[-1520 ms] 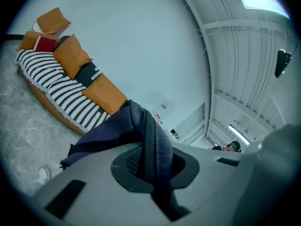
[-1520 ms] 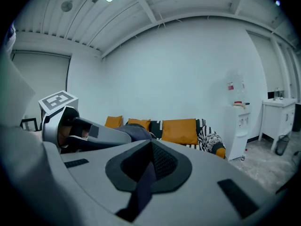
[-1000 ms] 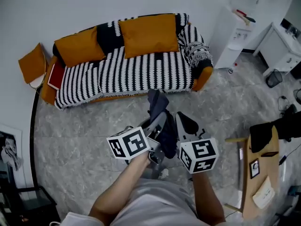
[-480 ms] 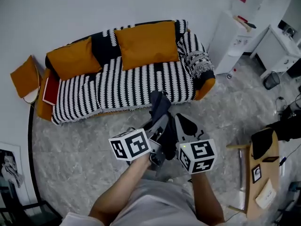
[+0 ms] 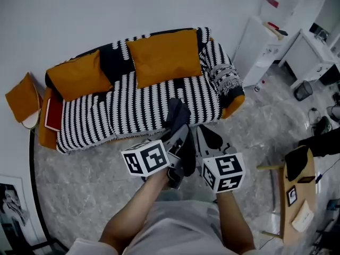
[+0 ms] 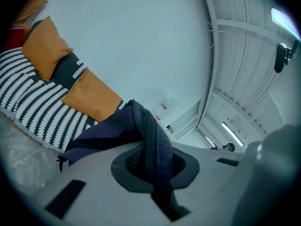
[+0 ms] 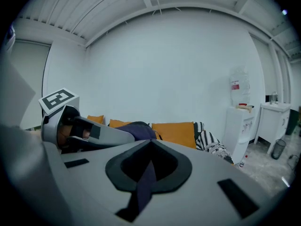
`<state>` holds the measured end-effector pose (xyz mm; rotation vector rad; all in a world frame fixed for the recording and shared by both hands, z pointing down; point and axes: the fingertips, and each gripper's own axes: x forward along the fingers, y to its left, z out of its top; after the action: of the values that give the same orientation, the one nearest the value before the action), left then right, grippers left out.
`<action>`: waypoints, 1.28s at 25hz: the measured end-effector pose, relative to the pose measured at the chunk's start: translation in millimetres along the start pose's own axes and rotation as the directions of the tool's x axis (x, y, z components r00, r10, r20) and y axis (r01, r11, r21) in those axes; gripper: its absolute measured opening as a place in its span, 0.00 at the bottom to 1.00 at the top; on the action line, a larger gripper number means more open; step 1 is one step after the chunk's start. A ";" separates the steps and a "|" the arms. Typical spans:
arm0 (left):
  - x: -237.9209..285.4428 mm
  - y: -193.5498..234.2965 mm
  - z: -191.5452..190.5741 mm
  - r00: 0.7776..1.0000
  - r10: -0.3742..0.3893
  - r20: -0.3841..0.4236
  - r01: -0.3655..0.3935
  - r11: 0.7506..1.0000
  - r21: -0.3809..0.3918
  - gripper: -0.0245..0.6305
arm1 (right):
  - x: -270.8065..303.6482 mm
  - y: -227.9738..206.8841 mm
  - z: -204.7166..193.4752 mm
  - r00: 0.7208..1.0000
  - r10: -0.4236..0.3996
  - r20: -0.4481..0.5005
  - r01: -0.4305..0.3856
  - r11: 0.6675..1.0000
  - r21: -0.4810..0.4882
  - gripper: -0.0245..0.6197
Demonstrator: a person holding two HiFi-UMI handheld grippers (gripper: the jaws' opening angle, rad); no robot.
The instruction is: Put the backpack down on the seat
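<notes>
Striped sofa [image 5: 143, 97] is noted nearer than before, so the backpack [image 5: 178, 115], pinched tight by left hand-held gripper [image 5: 178, 138] and right hand-held gripper [image 5: 204, 138], is judged nearly deliverable.

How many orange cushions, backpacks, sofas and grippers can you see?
Orange cushions: 3 (two on the sofa, one beside it)
Backpack: 1
Sofa: 1
Grippers: 2, the left gripper and the right gripper
Total: 7
</notes>
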<state>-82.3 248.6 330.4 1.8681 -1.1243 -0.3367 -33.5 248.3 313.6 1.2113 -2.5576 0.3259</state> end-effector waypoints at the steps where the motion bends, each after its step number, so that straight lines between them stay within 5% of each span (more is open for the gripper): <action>1: 1.4 2.5 5.2 1.000 -0.001 0.000 0.001 1.000 0.003 0.07 | 4.5 0.6 3.1 1.000 0.000 0.003 0.000 1.000 -0.003 0.04; 14: 45.4 24.6 41.4 1.000 -0.017 -0.021 0.017 1.000 -0.004 0.07 | 57.2 -26.2 21.3 1.000 0.000 0.006 0.000 1.000 -0.010 0.04; 32: 214.7 48.7 80.6 0.996 0.010 -0.091 -0.007 1.000 0.027 0.07 | 159.7 -175.2 43.8 0.999 0.031 -0.030 -0.030 0.999 0.034 0.04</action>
<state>-41.6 20.9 368.7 1.8820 -1.0791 -0.2299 -0.3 11.3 343.1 1.1706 -2.5568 0.3927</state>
